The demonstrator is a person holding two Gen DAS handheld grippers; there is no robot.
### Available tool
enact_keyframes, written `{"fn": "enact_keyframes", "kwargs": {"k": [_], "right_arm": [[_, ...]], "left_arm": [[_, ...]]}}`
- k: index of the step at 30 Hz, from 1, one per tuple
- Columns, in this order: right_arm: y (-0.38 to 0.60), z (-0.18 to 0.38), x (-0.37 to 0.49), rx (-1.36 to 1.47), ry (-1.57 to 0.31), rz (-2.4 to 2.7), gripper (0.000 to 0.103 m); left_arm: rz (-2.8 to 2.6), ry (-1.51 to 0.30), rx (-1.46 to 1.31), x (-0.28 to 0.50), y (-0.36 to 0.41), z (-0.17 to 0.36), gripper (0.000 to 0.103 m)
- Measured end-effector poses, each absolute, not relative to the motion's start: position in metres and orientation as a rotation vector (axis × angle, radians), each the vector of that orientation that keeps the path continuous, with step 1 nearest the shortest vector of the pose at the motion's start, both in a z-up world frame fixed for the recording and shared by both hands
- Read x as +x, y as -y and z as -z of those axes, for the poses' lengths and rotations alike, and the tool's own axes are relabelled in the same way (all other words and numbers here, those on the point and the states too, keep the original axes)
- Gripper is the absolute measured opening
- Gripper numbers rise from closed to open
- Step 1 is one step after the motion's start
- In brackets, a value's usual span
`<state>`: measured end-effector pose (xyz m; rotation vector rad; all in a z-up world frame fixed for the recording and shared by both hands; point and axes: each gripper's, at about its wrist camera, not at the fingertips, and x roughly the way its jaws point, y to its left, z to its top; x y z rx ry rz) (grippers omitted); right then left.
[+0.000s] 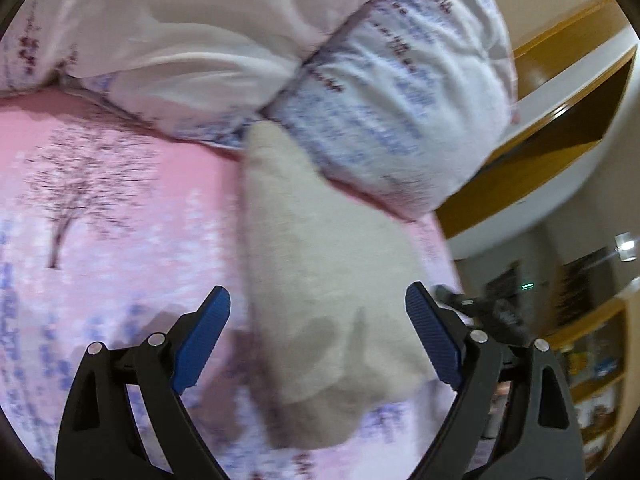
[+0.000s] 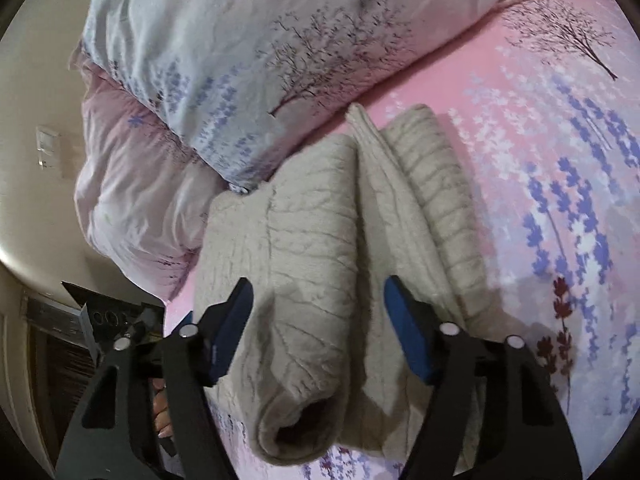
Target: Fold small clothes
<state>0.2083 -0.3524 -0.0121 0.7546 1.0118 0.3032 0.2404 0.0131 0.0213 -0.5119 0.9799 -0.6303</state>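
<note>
A beige ribbed knit garment [image 2: 320, 264] lies folded lengthwise on the pink floral bedsheet [image 2: 560, 168], its layers stacked in long rolls with an open cuff-like end nearest the right gripper [image 2: 318, 300]. That detail shows only in the right wrist view; the blurred left wrist view gives a plain beige shape [image 1: 320, 280] plus wooden shelving [image 1: 560, 128] beyond the rumpled white and lilac duvet [image 1: 380, 92]. Both tools angle downward over the garment. The left gripper [image 1: 318, 308] gapes wide, clear of cloth; the right stands partly spread, straddling the fold, pads not visibly pressing.
</note>
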Motion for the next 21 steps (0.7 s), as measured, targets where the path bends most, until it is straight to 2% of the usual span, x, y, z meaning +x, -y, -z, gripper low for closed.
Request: {"fn": "enact_keyframes", "kwargs": {"k": [6, 11, 13, 15, 18, 21], "right_arm": [[0.345, 0.011, 0.208, 0.764, -1.103, -0.34, 0.061], [0.34, 0.013, 0.22, 0.807, -1.089, -0.417, 0.06], [0.344, 0.015, 0.226, 0.846, -1.063, -0.428, 0.051], [0.345, 0.019, 0.232, 0.841, -1.048, -0.414, 0.026], [0.34, 0.018, 0.232, 0.774, -1.01, -0.395, 0.018], [0.333, -0.01, 0.221, 0.667, -0.89, -0.375, 0.015]], "left_arm": [[0.635, -1.023, -0.465, 0.239, -0.012, -0.004, 0.09], [0.658, -1.059, -0.43, 0.24, 0.005, 0.004, 0.09], [0.66, -1.067, -0.423, 0.24, 0.009, 0.007, 0.09], [0.659, -1.059, -0.413, 0.239, 0.011, 0.005, 0.09], [0.657, -1.06, -0.42, 0.24, 0.011, 0.004, 0.09], [0.649, -1.055, -0.428, 0.241, 0.012, 0.003, 0.09]]}}
